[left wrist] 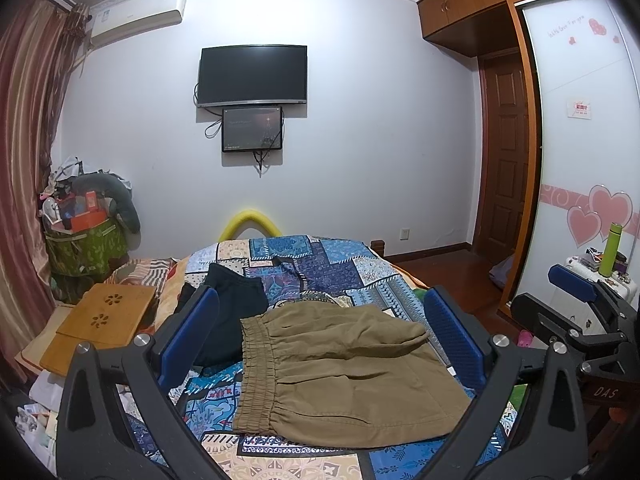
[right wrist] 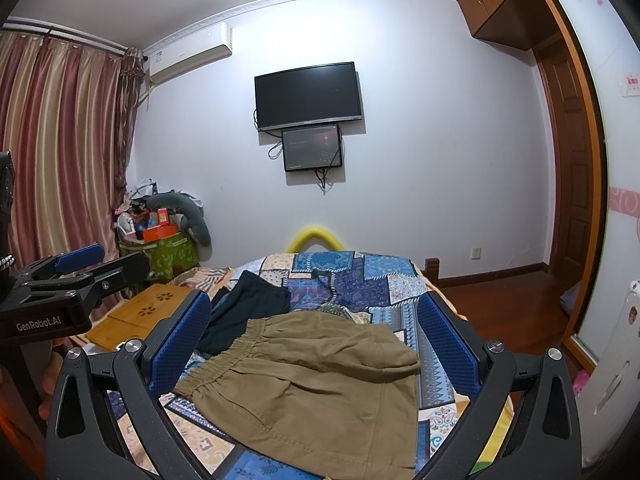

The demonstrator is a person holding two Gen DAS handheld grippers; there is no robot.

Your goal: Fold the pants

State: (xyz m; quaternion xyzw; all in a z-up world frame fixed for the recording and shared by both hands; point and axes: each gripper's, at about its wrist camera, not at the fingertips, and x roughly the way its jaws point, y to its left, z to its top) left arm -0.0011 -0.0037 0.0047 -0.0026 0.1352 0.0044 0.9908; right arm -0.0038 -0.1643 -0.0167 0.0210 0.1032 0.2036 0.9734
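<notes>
Khaki pants (left wrist: pixel 340 376) lie folded into a compact stack on the patchwork bedspread (left wrist: pixel 320 264), elastic waistband to the left. They also show in the right wrist view (right wrist: pixel 320 384). My left gripper (left wrist: pixel 320 340) is open and empty, held above the pants with its blue pads on either side. My right gripper (right wrist: pixel 316 344) is open and empty, likewise hovering over the pants. The right gripper also shows at the right edge of the left wrist view (left wrist: pixel 576 292). The left gripper shows at the left edge of the right wrist view (right wrist: pixel 76 264).
A dark garment (left wrist: pixel 228 308) lies on the bed behind and left of the pants. A wooden lap tray (left wrist: pixel 104 320) sits at the bed's left edge. A green laundry bin (left wrist: pixel 84 248) stands in the corner. Wood floor and a wardrobe (left wrist: pixel 580 160) are to the right.
</notes>
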